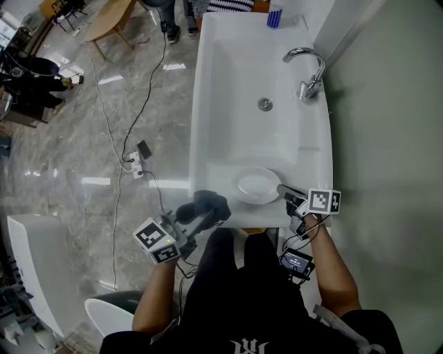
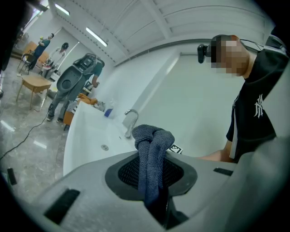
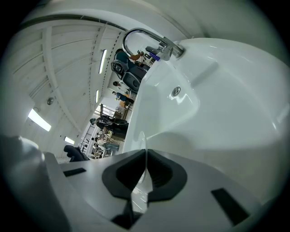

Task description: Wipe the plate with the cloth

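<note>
"Looking for the plate (image 1: 256, 184) first: where is it?" asks one.

"On the near rim of the white sink (image 1: 228, 69), at the front edge, just ahead of the person's body," says the other. "It is a white round plate, and its right side meets the right tool (image 1: 291, 197)."

"Is that tool holding it?"

"Yes. In the right gripper view the dark pads (image 3: 158, 174) are pressed together on the plate's thin edge, which runs as a pale line straight up between them."

"And the cloth (image 1: 208, 205)?"

"In the left tool (image 1: 199, 220), left of the plate and near it, over the sink's front edge. From the head view I cannot tell whether cloth and plate touch."

"How is the left tool set?"

"Pinching the cloth. The left gripper view shows a grey-blue knit fabric bunched into a knot-like lump above the jaws, with a strip of it running down between the pads."

"Anything else around?"

"A chrome faucet (image 1: 309, 69) at the sink's right side, a drain (image 1: 265, 104) in the basin, and a blue cup (image 1: 275, 15) on the far rim. A cable (image 1: 121, 148) trails over the grey stone floor (image 1: 69, 145) to the left."
</note>
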`<state>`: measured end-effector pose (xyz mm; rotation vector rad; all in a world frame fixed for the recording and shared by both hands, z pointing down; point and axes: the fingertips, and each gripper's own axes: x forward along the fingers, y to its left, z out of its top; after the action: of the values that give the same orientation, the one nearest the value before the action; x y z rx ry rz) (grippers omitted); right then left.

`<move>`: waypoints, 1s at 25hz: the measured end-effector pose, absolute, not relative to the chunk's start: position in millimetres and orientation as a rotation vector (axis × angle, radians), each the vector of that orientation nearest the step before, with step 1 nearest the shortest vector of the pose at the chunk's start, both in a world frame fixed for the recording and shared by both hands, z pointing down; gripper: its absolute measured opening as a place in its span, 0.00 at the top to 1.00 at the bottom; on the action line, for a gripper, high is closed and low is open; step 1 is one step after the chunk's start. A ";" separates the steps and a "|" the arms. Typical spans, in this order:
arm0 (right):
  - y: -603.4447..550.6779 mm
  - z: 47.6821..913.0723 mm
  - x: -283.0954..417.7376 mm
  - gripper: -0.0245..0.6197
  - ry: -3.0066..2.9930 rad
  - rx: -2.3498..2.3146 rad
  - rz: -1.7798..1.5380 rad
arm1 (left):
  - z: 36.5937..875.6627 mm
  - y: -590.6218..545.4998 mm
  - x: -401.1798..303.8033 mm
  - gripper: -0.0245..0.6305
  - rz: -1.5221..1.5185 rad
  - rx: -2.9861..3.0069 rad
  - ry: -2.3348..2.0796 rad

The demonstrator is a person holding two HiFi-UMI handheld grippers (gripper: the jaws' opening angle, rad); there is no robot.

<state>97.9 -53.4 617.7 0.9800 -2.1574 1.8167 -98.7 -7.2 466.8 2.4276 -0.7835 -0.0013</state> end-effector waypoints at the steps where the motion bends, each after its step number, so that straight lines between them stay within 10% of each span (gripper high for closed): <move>1: -53.3 620.9 97.9 0.95 -2.146 0.984 1.820 | 466.3 -6.1 -99.1 0.87 -0.004 2.428 -0.784; 25: -59.7 671.5 94.9 0.94 -1.973 0.957 1.593 | 473.3 -1.5 -100.6 0.87 -0.005 2.421 -0.797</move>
<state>94.9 -59.7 671.5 0.9574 -1.9728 1.5927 -100.6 -1.5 473.3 2.4209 -0.7968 -0.0053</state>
